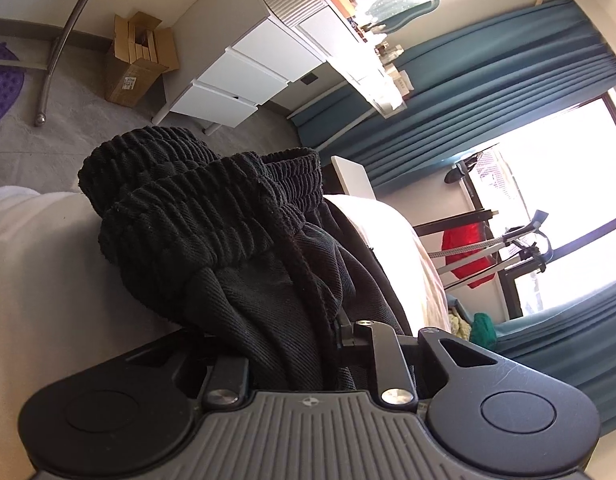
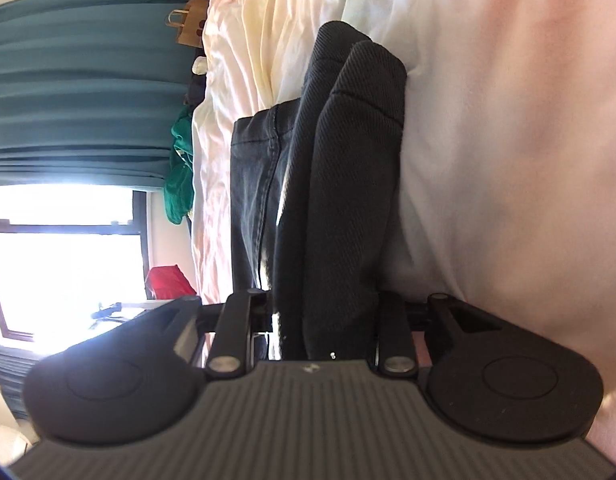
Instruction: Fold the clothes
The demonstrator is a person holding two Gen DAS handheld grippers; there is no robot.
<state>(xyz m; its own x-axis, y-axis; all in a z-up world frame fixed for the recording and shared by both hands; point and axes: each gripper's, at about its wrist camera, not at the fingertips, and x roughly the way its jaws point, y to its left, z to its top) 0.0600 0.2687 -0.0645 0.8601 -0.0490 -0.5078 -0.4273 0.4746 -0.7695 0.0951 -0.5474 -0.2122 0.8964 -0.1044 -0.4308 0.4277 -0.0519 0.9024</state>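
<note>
in the left wrist view, the left gripper (image 1: 295,344) was clamped on a thick bunch of black trousers (image 1: 235,264), its fingers hidden under the cloth. the fabric showed a fine diagonal twill weave, and the gathered waistband (image 1: 195,196) stood up in soft ribbed ridges, doubled over on itself, with a thin black cord (image 1: 308,256) running down over the folds. the trousers lay against a smooth white bedsheet (image 1: 47,272). beyond were a white chest of drawers (image 1: 243,76) with flat fronts, an open cardboard box (image 1: 137,60) on the grey carpet, a curved metal tube (image 1: 63,40), and teal curtains (image 1: 488,92) hanging in long pleats beside a bright window (image 1: 548,200). in the right wrist view, the right gripper (image 2: 328,320) was closed on the other end of the trousers (image 2: 348,184), where two rounded leg ends with stitched hems stood side by side in the same dark twill; the fingertips were buried in the cloth. another flat layer with a seam lay just beside them on the rumpled cream sheet (image 2: 275,32). a brown paper bag (image 2: 189,20) with handles, a green cloth (image 2: 181,160) and a red cloth (image 2: 169,280) sat past the bed edge near the teal curtain (image 2: 75,80).
</note>
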